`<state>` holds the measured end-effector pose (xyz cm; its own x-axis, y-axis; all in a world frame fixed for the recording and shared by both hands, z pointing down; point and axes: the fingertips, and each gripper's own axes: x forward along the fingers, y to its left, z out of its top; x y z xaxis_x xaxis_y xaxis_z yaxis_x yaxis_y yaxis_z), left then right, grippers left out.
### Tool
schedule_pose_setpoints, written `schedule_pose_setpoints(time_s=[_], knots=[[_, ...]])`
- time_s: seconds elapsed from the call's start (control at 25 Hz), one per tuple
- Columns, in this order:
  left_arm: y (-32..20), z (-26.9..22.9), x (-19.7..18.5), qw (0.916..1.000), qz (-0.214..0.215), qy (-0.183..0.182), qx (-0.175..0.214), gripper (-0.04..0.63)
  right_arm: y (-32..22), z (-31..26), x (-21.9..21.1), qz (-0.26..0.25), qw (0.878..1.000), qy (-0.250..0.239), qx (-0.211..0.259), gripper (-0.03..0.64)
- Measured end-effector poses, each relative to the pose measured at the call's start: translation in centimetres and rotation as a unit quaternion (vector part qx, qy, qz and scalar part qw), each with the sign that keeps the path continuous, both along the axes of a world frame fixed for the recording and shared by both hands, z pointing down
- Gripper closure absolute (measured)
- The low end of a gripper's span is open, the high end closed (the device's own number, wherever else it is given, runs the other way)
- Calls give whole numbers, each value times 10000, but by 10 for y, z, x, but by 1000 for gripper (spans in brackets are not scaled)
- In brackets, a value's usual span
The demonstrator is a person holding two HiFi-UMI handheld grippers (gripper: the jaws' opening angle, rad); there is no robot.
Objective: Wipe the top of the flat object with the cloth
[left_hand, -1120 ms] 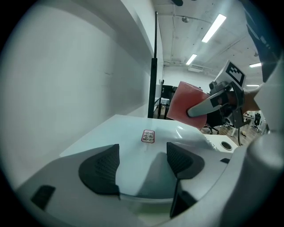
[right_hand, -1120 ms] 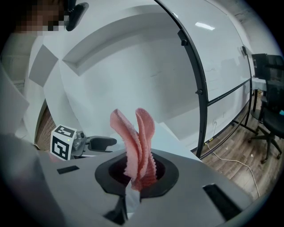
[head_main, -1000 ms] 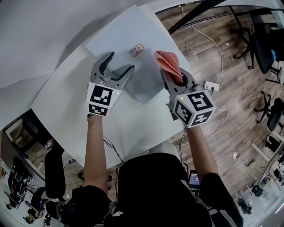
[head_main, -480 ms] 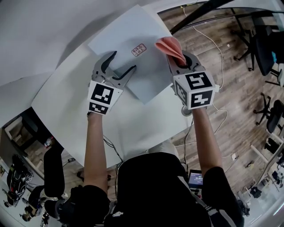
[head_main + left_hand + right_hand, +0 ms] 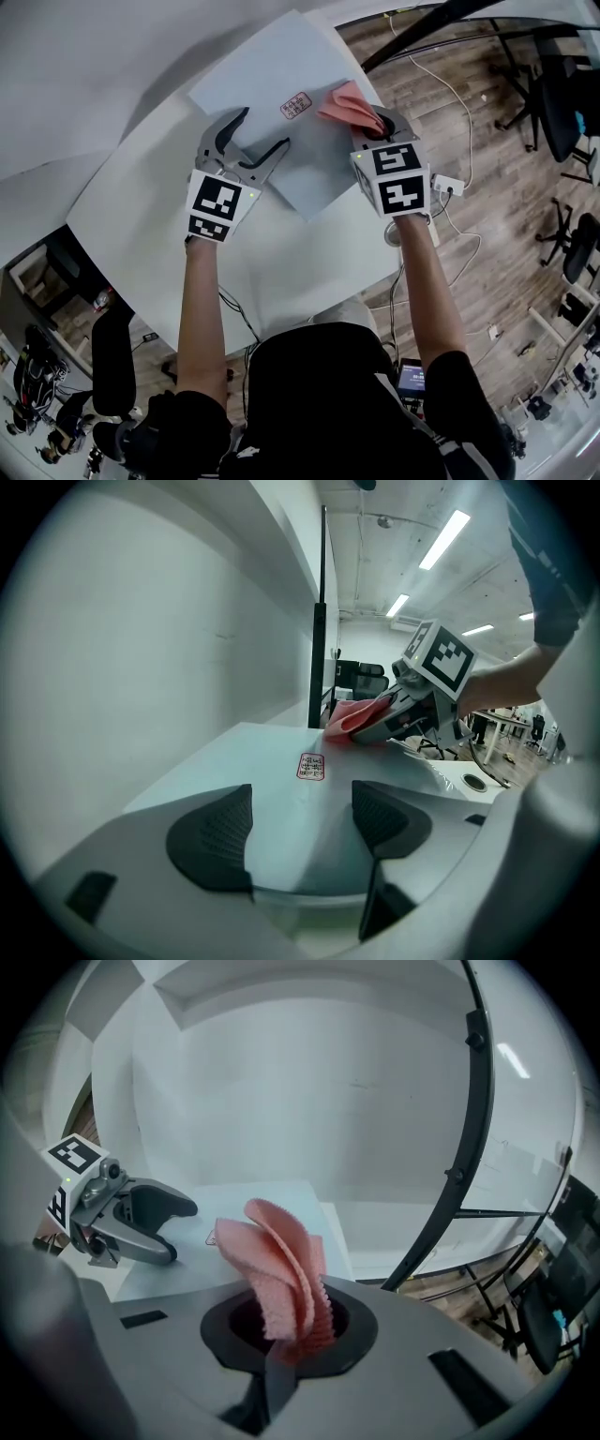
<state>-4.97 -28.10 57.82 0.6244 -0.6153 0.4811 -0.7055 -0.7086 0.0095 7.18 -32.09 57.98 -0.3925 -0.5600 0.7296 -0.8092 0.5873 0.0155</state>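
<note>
Cloth [image 5: 345, 101]: pink and bunched into upright folds, pinched at its base in my right jaws. The loose end sticks out ahead of them, over the right edge of the flat object.
Cloth contact: in my left gripper view the front tip of the cloth [image 5: 349, 716] seems to meet the far edge of the flat top. I cannot be sure that it presses down.
Flat object [image 5: 272, 66]: a pale grey board lying on the white table [image 5: 141, 211], turned at an angle to the table's edge. Its right corner lies close to the table's right rim.
Sticker [image 5: 294, 105]: small, red-edged, with print I cannot read. It lies on the board's top, just left of the cloth and ahead of my left jaws.
Right gripper [image 5: 375, 127]: jaws closed tight on the cloth [image 5: 281, 1269], with nothing else between them. It is held at the board's right side, marker cube toward me.
Left gripper [image 5: 260, 129]: jaws spread wide and gripping nothing. The bare board top [image 5: 272, 761] shows between the two dark pads.
Left gripper position: low over the board's near left part, well apart from the cloth. Whether it rests on the surface I cannot tell.
Surroundings: wood floor [image 5: 506, 187] to the right of the table, with cables across it. A black pole [image 5: 459, 1147] curves up past the table's far side.
</note>
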Motion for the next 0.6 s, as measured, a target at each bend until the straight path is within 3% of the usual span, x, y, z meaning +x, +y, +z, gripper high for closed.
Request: schedule_pose_setpoints(time_s=[0.36, 0.6], knots=[[-1, 1, -1, 10000, 8, -27, 17, 267, -1, 1, -11, -118, 9998, -82, -148, 569], [0, 0, 0, 10000, 36, -56, 19, 267, 4, 0, -53, -669, 9976, -104, -164, 569]])
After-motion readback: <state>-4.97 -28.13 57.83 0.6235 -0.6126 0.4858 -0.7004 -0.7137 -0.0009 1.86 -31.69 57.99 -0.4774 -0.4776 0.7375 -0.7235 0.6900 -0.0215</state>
